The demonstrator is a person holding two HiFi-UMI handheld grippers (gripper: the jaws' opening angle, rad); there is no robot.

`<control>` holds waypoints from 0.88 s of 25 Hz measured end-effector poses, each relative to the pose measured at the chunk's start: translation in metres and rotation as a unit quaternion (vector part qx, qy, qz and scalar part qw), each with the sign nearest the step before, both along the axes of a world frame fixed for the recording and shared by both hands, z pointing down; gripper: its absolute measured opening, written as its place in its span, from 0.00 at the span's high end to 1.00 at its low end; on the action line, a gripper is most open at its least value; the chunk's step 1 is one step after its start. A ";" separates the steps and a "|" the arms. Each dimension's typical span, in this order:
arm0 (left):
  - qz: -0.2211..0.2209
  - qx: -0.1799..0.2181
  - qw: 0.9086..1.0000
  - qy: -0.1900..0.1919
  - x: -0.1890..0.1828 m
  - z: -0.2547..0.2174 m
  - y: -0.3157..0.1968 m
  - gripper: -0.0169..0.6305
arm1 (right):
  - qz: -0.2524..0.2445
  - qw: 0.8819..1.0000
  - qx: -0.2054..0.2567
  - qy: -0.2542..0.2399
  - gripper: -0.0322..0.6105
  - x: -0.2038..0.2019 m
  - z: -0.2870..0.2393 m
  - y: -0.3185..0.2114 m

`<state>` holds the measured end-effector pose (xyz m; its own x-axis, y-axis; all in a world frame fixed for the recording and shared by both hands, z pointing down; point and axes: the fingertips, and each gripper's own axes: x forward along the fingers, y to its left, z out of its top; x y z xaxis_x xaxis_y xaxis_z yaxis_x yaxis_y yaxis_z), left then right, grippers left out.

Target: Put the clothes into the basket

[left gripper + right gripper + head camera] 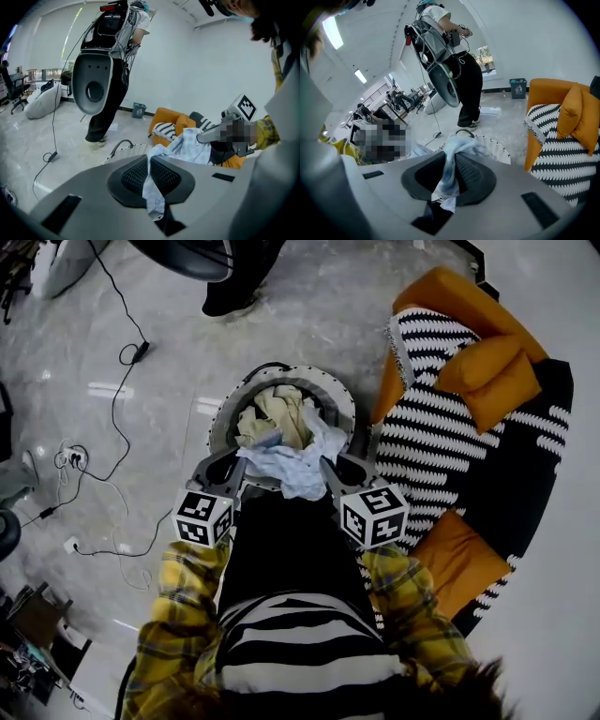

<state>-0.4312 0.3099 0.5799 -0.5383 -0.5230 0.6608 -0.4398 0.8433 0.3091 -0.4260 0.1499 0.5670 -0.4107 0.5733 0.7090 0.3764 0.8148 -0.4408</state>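
Head view: our left gripper (242, 458) and right gripper (327, 464) each clench the pale-blue garment (296, 471) — basket (311, 374) just beyond their tips.

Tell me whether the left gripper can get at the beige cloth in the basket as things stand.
Probably not. The left gripper is shut on the blue garment, which the right gripper also holds, and the garment hangs between it and the beige cloth in the basket.

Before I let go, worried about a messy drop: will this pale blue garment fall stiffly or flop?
Probably floppy: the garment sags between left tool and right tool. Likely light: thin folds bunch in each pinch. May drape over the basket rim.
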 end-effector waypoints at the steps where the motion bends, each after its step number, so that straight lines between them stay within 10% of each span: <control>1: 0.000 -0.003 1.000 0.004 0.001 0.003 0.001 0.93 | -0.004 1.000 0.005 0.001 0.84 0.000 0.003 0.000; 8: 0.001 -0.028 1.000 0.009 0.002 0.012 0.004 0.88 | -0.031 0.996 0.080 -0.017 0.67 -0.004 0.016 0.001; 22: 0.000 0.018 1.000 -0.025 -0.008 -0.024 -0.005 0.79 | 0.005 0.997 0.063 -0.042 0.73 -0.004 -0.003 0.001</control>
